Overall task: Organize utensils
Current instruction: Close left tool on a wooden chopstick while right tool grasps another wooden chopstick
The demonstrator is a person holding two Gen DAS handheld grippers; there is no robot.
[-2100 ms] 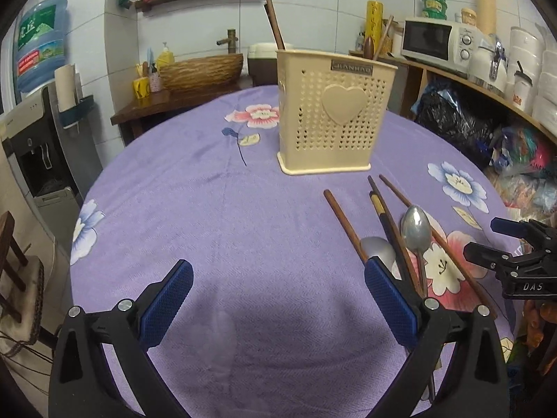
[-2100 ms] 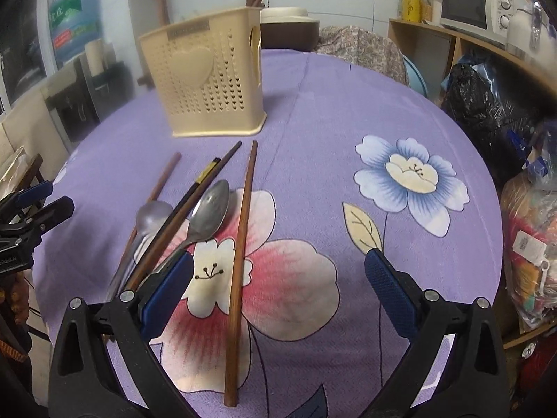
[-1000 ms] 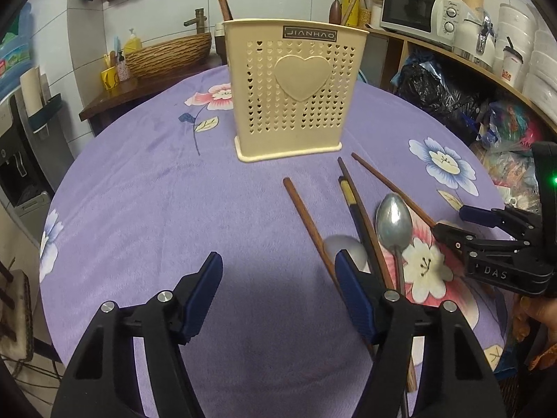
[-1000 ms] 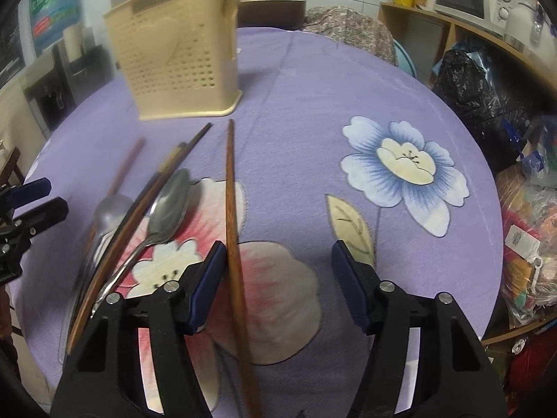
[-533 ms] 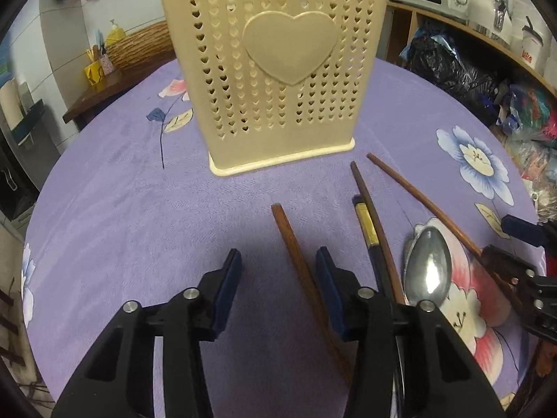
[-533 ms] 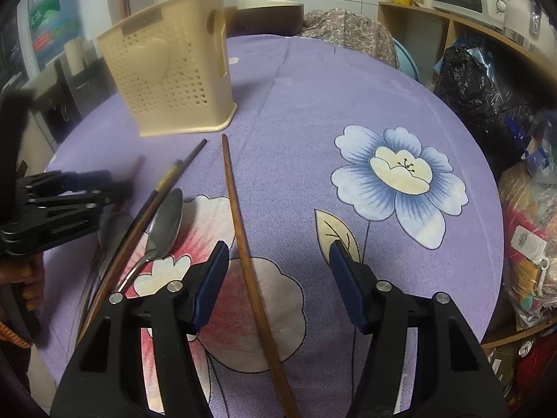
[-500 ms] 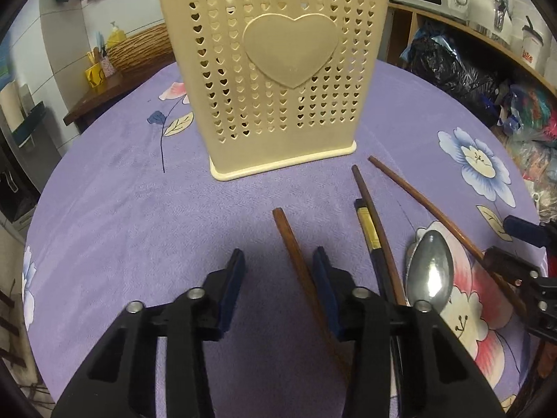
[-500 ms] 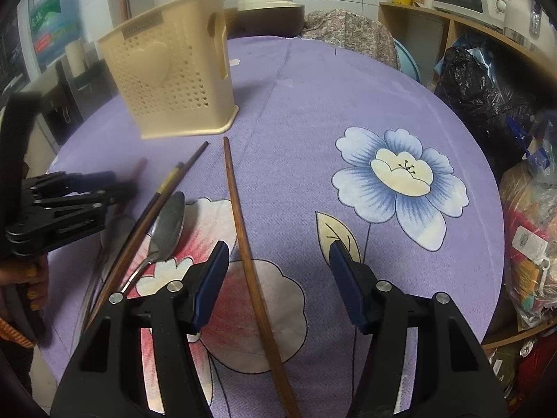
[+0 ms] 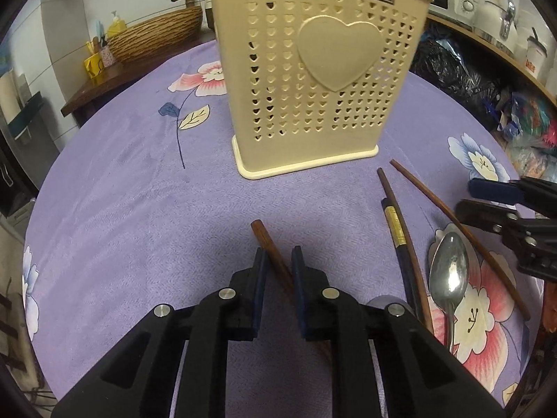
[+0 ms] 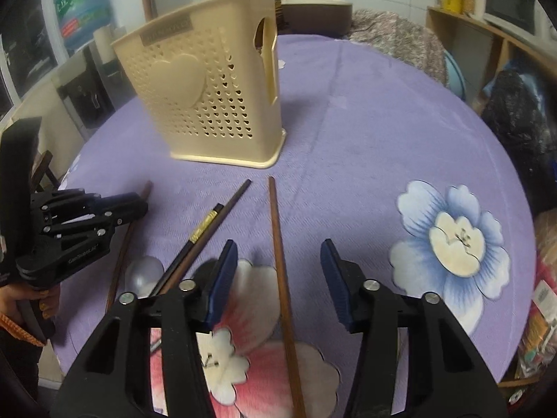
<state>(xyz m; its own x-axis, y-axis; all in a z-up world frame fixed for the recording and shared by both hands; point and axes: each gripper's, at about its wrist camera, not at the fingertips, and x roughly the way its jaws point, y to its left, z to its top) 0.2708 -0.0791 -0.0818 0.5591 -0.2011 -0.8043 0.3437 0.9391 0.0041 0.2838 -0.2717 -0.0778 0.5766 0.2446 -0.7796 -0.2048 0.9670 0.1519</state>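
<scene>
A cream perforated utensil holder (image 9: pixel 313 80) with a heart on its front stands upright on the purple flowered tablecloth, also in the right wrist view (image 10: pixel 216 97). My left gripper (image 9: pixel 278 266) is shut on a brown chopstick (image 9: pixel 266 240) whose tip pokes out toward the holder. My right gripper (image 10: pixel 278 268) is open and straddles a long brown chopstick (image 10: pixel 278 244) without touching it. Between them lie a dark chopstick with a gold band (image 9: pixel 395 223), another brown chopstick (image 9: pixel 391 191), a steel spoon (image 9: pixel 447 278) and a second spoon (image 10: pixel 144 275), partly hidden.
The round table's edge (image 10: pixel 515 181) curves close on the right, with black bags (image 10: pixel 518 118) and shelves beyond it. A woven basket (image 9: pixel 156 35) sits on a side table at the back left. A hand (image 10: pixel 24 299) holds the left gripper.
My left gripper moved in toward the holder and shut on the brown chopstick. My right gripper advanced along the long chopstick, its fingers somewhat closer together but still apart.
</scene>
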